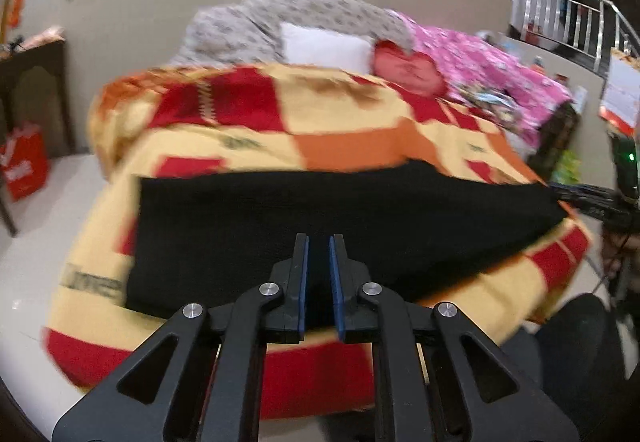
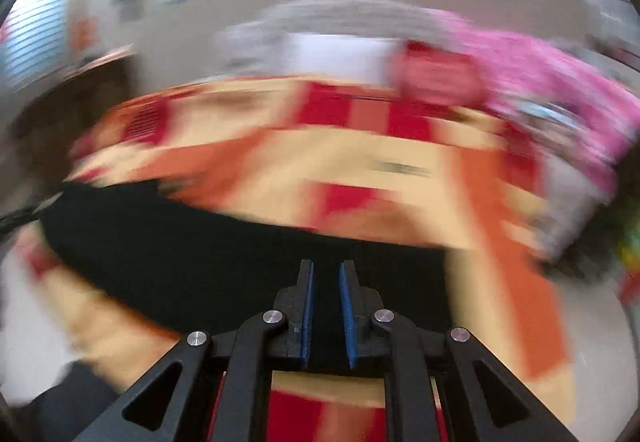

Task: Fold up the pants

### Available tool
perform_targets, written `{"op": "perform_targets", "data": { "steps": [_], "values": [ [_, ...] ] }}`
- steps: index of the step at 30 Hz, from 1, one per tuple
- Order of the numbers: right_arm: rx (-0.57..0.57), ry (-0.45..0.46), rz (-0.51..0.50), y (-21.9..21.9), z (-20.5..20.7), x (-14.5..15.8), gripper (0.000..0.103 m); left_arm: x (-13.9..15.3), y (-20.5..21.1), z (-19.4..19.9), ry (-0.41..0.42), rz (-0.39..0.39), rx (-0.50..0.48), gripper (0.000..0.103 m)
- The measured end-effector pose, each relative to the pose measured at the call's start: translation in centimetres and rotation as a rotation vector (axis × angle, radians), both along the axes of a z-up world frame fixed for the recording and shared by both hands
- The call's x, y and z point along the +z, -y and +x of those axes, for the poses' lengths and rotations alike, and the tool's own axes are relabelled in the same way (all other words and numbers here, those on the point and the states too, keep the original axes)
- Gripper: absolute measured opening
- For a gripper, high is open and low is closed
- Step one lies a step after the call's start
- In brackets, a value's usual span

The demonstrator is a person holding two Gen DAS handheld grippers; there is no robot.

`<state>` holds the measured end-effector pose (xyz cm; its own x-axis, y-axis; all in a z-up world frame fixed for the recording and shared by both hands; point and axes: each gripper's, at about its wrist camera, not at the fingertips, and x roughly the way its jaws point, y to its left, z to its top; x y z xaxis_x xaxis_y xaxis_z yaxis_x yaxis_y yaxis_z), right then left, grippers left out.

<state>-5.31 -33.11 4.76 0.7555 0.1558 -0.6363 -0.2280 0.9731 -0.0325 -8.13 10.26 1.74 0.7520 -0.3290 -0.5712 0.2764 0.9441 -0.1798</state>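
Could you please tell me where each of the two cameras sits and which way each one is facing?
Left wrist: on the left claw, looking along its fingers over the black pants on the checkered blanket toward a white pillow; the other claw shows at right.
Right wrist: on the right claw, blurred, facing the same way over the pants.
Shared: pants, blanket, pillow, pink bedding.

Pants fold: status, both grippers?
Left gripper and right gripper: jaws slightly apart, grip unclear. Black pants flat on checkered blanket. Nothing blocking.
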Motion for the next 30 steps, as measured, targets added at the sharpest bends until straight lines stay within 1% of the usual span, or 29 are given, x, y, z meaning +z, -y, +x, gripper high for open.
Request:
{"op": "perform_targets", "data": {
  "steps": [1,2,3,4,5,6,7,8,9,10,11,12,13,14,15,16,17,18,19,20,21,22,24,25,26,27,28,29,30],
  "values": [
    [0.103,-0.013,0.029,-3.2,0.3,0.0,0.012,-0.4,1.0,0.4,-0.014,0.0,-0.008,0.009],
    [0.16,-0.018,0.052,-5.3,0.6,-0.3,0.012,-0.6,1.6,0.9,-0.023,0.006,-0.003,0.009],
    [0.199,-0.03,0.074,-6.9,0.9,-0.8,0.012,-0.8,2.0,1.2,-0.035,0.003,0.007,0.009],
    [0.232,-0.058,0.078,-9.2,1.6,-1.7,0.012,-1.5,2.3,1.8,-0.07,-0.012,0.021,0.009],
    [0.242,-0.08,0.063,-10.5,1.9,-2.6,0.012,-2.3,2.5,2.2,-0.113,-0.006,0.029,0.009],
    [0.243,-0.125,0.041,-11.5,2.5,-3.8,0.012,-2.7,2.5,2.2,-0.124,-0.008,0.027,0.01],
    [0.239,-0.164,0.028,-12.1,2.7,-4.7,0.013,-2.7,2.5,1.4,-0.093,0.001,0.029,0.01],
    [0.236,-0.13,0.033,-12.0,2.3,-4.6,0.014,-2.5,2.8,1.1,-0.084,0.029,0.024,0.01],
    [0.238,-0.158,0.025,-12.0,2.3,-4.5,0.014,-2.3,3.0,0.8,-0.084,0.044,0.023,0.01],
    [0.233,-0.166,0.017,-12.0,2.3,-4.2,0.014,-1.9,3.1,0.8,-0.09,0.045,0.031,0.01],
    [0.22,-0.147,0.013,-12.1,2.2,-3.6,0.014,-1.5,3.2,0.8,-0.093,0.025,0.032,0.01],
    [0.216,-0.103,0.033,-12.2,2.1,-2.6,0.014,-1.1,3.5,1.0,-0.086,-0.001,0.026,0.01],
    [0.226,-0.07,0.071,-12.3,1.9,-1.7,0.015,-0.9,3.8,1.0,-0.075,-0.007,0.019,0.01],
    [0.239,-0.056,0.106,-12.7,1.9,-1.5,0.017,-1.0,4.7,1.2,-0.064,0.015,0.014,0.01],
    [0.269,-0.078,0.132,-13.7,2.2,-1.9,0.022,-1.3,5.1,1.5,-0.073,0.03,0.012,0.01],
    [0.299,-0.125,0.112,-14.6,2.5,-2.8,0.022,-2.3,5.8,1.5,-0.102,0.048,0.007,0.01],
    [0.315,-0.174,0.066,-15.7,2.7,-4.0,0.022,-2.4,6.0,0.7,-0.066,0.062,0.016,0.011],
    [0.319,-0.151,0.013,-16.4,2.3,-4.6,0.023,-2.3,6.1,0.3,-0.052,0.074,0.012,0.011],
    [0.32,-0.116,0.0,-16.5,1.9,-4.2,0.023,-1.9,6.0,-0.1,-0.046,0.079,-0.001,0.011],
    [0.331,-0.134,-0.007,-16.7,1.8,-4.0,0.023,-1.3,5.5,0.1,-0.037,0.061,0.002,0.011],
    [0.333,-0.134,0.012,-16.6,2.1,-3.4,0.023,-0.5,4.8,0.3,-0.013,0.041,0.018,0.011],
    [0.322,-0.105,0.033,-16.4,2.7,-2.7,0.023,1.1,3.7,1.0,0.043,0.036,0.061,0.011],
    [0.284,-0.056,0.071,-16.0,4.0,-1.3,0.023,2.5,2.0,2.4,0.094,0.055,0.136,0.012],
    [0.264,-0.043,0.122,-15.7,5.7,-0.5,0.023,2.8,0.4,4.1,0.099,0.066,0.203,0.015],
    [0.255,-0.056,0.17,-15.7,7.4,-0.4,0.023,2.4,-1.0,5.8,0.045,0.061,0.259,0.016],
    [0.257,-0.082,0.203,-15.9,8.5,-0.5,0.023,1.3,-2.4,7.5,-0.049,0.031,0.299,0.016],
    [0.277,-0.143,0.248,-16.3,10.3,-1.3,0.023,0.2,-3.4,8.7,-0.132,-0.006,0.316,0.016],
    [0.31,-0.236,0.266,-17.0,12.1,-2.8,0.023,-2.0,-5.2,10.0,-0.273,-0.105,0.322,0.015],
    [0.31,-0.309,0.241,-17.8,13.1,-4.0,0.023,-1.8,-5.9,9.7,-0.226,-0.148,0.329,0.016]
  ]
}}
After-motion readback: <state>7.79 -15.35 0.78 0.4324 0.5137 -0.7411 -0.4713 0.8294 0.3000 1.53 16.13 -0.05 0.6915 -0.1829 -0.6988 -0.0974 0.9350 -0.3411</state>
